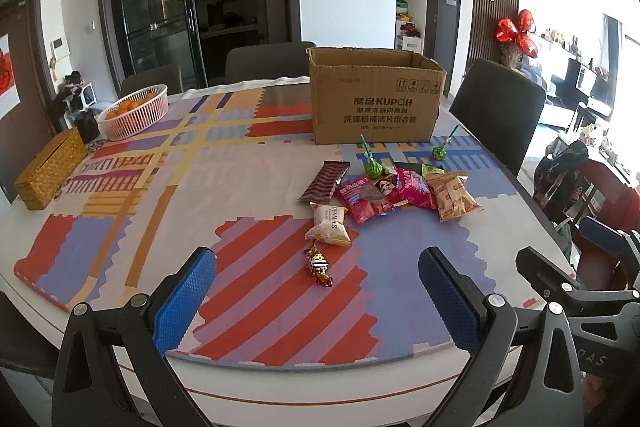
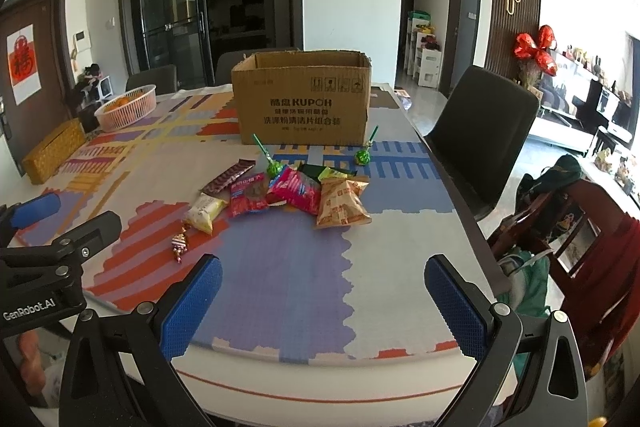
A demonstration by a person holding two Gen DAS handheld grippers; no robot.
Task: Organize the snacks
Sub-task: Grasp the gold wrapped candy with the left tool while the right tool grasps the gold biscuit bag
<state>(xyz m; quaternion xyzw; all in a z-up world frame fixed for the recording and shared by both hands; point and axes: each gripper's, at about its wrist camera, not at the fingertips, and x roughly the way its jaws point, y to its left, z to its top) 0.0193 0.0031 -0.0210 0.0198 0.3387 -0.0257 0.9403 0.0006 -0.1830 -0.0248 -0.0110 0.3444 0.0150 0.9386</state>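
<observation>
An open cardboard box (image 1: 376, 99) (image 2: 304, 99) stands on the far side of the table. In front of it lies a cluster of snacks: a dark striped bar (image 1: 325, 182), a white pack (image 1: 329, 225), a red pack (image 1: 362, 201), a pink pack (image 1: 414, 187), an orange pack (image 1: 454, 197) (image 2: 340, 205), two green lollipops (image 1: 372, 165) (image 1: 440, 151) and a small gold wrapped candy (image 1: 318, 263) (image 2: 179, 245). My left gripper (image 1: 316, 301) is open and empty above the table's near edge. My right gripper (image 2: 324, 305) is open and empty, to the right of it.
A patterned mat (image 1: 132, 187) covers the table. A pink basket of oranges (image 1: 134, 111) and a woven yellow box (image 1: 50, 169) sit at the far left. Dark chairs (image 2: 484, 131) stand around the table. A red chair with bags (image 2: 576, 227) is at the right.
</observation>
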